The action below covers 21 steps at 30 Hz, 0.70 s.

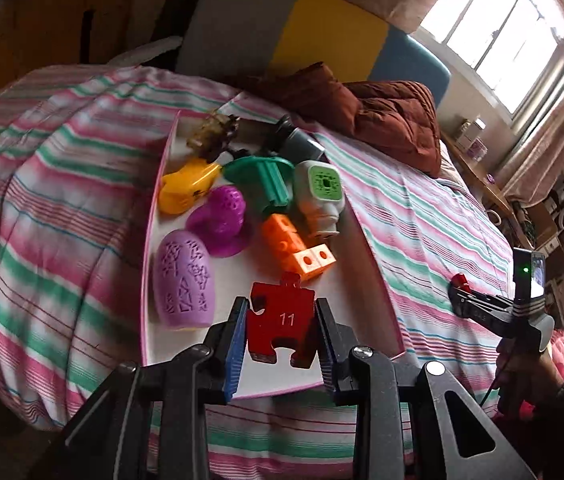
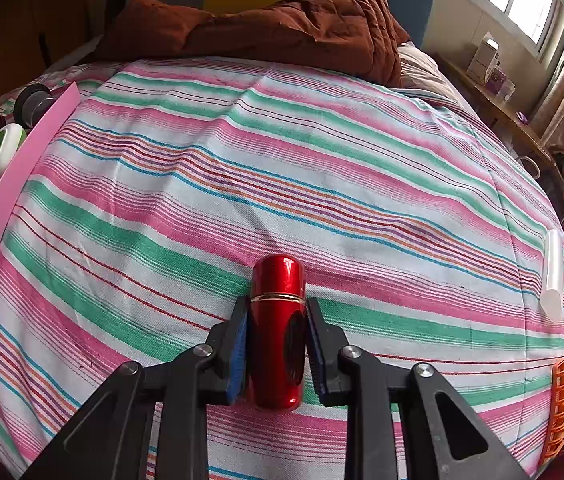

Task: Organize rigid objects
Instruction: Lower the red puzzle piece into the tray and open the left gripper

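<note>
1. The left tongs [image 1: 282, 332] are clamped on a red puzzle piece [image 1: 282, 324] marked "11", blue pads pressing its two side edges. It hangs over the near end of the pink-rimmed tray [image 1: 377, 280], which lies on the striped bed [image 1: 62, 200].

2. The step in hand looks like setting this piece down among the toys already gathered. The best spot is the bare white floor of the tray nearest the camera: the purple oval shell [image 1: 184, 280] sits to its left and the orange block [image 1: 297, 252] just beyond, so lower it short of both.

3. Bring the piece low and flat before letting go (a thin flat part dropped on edge may tip against the orange block).

4. The piece's long axis runs away from the camera, roughly along the tray's length; its round knob points toward the far end, its notched edge toward the tongs. The numbered face is turned up to the camera.

5. The right tongs [image 2: 278, 340] hold a glossy red capsule-shaped case [image 2: 278, 320], gripped below its gold band, over the bed and well to the right of the tray. Its long axis follows the fingers, domed cap pointing forward and away.

6. Keep the right hand parked until the left has cleared the tray.
</note>
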Motion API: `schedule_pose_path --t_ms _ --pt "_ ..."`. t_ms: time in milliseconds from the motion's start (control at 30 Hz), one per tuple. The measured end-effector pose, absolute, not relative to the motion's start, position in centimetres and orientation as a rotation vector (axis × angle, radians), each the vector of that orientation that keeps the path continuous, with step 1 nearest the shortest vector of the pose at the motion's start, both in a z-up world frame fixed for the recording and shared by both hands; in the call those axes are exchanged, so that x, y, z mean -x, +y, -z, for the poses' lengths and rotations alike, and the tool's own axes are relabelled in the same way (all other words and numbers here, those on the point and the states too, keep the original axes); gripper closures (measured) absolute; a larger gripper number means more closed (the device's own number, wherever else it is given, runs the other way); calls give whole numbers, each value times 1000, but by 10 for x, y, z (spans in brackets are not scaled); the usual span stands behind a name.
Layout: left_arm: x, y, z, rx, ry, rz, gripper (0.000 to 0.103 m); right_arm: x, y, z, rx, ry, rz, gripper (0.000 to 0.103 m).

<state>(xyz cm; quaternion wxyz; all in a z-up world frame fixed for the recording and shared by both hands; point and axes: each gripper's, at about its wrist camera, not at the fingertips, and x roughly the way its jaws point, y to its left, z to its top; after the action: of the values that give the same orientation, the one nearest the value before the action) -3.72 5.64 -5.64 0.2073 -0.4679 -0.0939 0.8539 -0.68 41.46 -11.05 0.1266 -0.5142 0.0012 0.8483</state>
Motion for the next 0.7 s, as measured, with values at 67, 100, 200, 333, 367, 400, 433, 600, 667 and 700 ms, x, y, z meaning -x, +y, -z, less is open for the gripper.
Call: schedule_pose_path --t_ms 67,100,200,333,367,400,433,600,667,700 --pt "40 57 62 1333 -277 -2364 71 7 415 110 1499 6 -2469 77" --pt "41 60 64 1336 -267 -2361 71 7 415 110 1500 8 -2468 77" --pt "46 71 66 1343 -219 -2359 71 7 415 110 1501 6 -2467 77" --pt "56 78 74 1347 -110 -2417 71 7 416 110 1503 16 -2467 77" --pt "57 78 77 1344 -71 -2436 71 7 416 110 1503 15 -2467 77" --pt "60 79 81 1353 -38 -2433 71 7 415 110 1503 12 -2467 77" --pt "62 78 85 1362 -28 -2421 70 7 415 110 1503 11 -2466 77" --pt "64 75 87 1337 -25 -2421 70 7 416 110 1504 10 -2466 77" --pt "63 75 86 1335 -27 -2428 68 7 415 110 1503 12 -2466 77" --pt "61 74 85 1331 -32 -2429 66 7 415 110 1503 10 -2466 77"
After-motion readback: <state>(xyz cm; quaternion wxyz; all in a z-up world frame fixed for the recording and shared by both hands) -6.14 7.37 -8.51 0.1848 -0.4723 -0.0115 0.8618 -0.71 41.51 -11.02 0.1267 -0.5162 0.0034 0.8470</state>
